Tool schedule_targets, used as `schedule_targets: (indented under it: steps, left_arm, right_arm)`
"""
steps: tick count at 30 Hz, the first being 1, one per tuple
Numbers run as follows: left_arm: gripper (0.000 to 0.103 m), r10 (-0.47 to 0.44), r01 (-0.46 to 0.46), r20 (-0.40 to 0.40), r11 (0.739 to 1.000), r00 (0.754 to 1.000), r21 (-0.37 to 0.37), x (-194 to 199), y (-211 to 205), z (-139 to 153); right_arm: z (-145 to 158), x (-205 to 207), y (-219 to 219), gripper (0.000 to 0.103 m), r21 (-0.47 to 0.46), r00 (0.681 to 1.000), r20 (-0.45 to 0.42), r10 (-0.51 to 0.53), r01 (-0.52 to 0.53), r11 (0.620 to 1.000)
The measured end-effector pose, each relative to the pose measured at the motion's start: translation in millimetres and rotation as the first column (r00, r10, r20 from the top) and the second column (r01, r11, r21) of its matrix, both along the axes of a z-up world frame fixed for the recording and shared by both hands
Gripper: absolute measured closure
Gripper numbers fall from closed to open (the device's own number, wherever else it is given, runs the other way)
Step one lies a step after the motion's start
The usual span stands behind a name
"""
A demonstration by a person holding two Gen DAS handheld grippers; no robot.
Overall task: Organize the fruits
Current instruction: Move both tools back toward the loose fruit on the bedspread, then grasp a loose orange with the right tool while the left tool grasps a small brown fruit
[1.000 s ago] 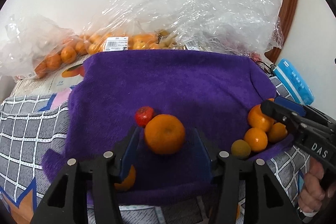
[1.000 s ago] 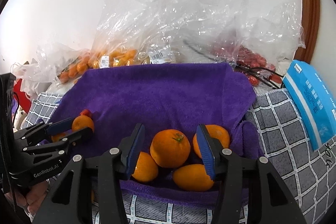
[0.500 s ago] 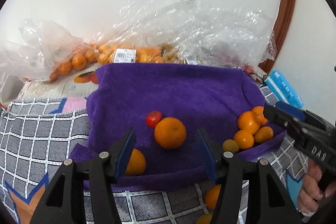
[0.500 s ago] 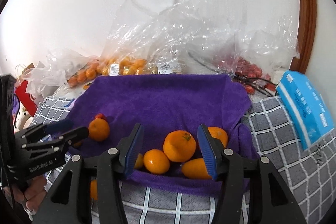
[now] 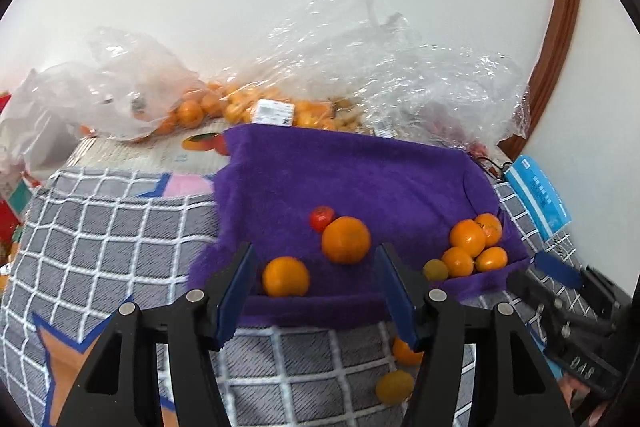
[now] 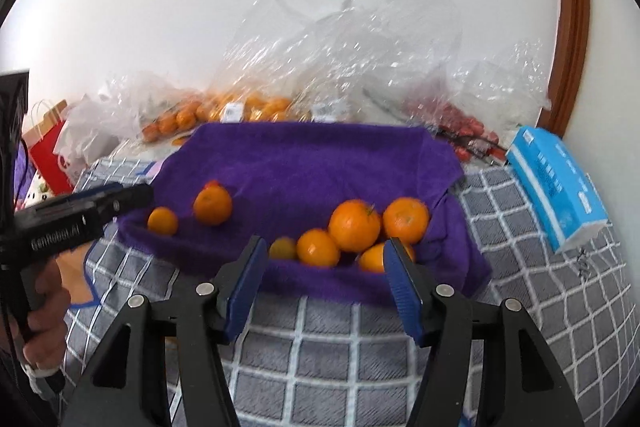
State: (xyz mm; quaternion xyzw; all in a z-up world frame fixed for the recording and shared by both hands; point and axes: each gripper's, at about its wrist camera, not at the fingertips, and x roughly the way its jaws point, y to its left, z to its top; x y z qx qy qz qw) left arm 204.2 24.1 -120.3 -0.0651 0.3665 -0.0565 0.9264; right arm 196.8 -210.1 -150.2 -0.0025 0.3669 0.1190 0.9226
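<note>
While both grippers, left (image 5: pixel 316 291) and right (image 6: pixel 324 283), had just been opening, fingers empty, loose oranges (image 5: pixel 402 351) off the purple towel (image 5: pixel 360 179) risked rolling away.

Left gripper (image 5: pixel 314 291) tilted downward, jaws apart, nothing between its 2 pads, right gripper (image 6: pixel 324 283) likewise, jaws just widened, empty, gripping hand (image 6: pixel 42 311) at 9 o'clock

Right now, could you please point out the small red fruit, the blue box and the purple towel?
small red fruit (image 5: pixel 322 218), left wrist view, middle of its skin.
blue box (image 6: pixel 558 179), right wrist view, middle of its top face.
purple towel (image 6: pixel 304 163), right wrist view, bare upper area.
</note>
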Motion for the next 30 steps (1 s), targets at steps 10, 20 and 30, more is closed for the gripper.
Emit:
schedule_targets:
  steps: [10, 20, 30]
  left_arm:
    - [0.044, 0.022, -0.023, -0.027, 1.0, 0.999, -0.004, -25.3, 32.4, -10.4]
    - [0.044, 0.045, -0.046, -0.045, 0.998, 0.998, -0.042, -31.6, 58.5, -23.1]
    - [0.044, 0.054, -0.058, -0.053, 0.994, 0.997, -0.088, -33.6, 74.4, -25.6]
  right_arm:
    - [-34.9, -10.9, 48.6, 0.056, 0.031, 0.992, -0.098, 0.078, -0.076, 0.997]
    - [-49.4, 8.4, 76.7, 0.058, -0.013, 0.985, -0.15, 0.088, -0.091, 0.996]
    - [-61.3, 17.7, 82.1, 0.07, 0.016, 0.968, -0.218, 0.122, -0.121, 0.992]
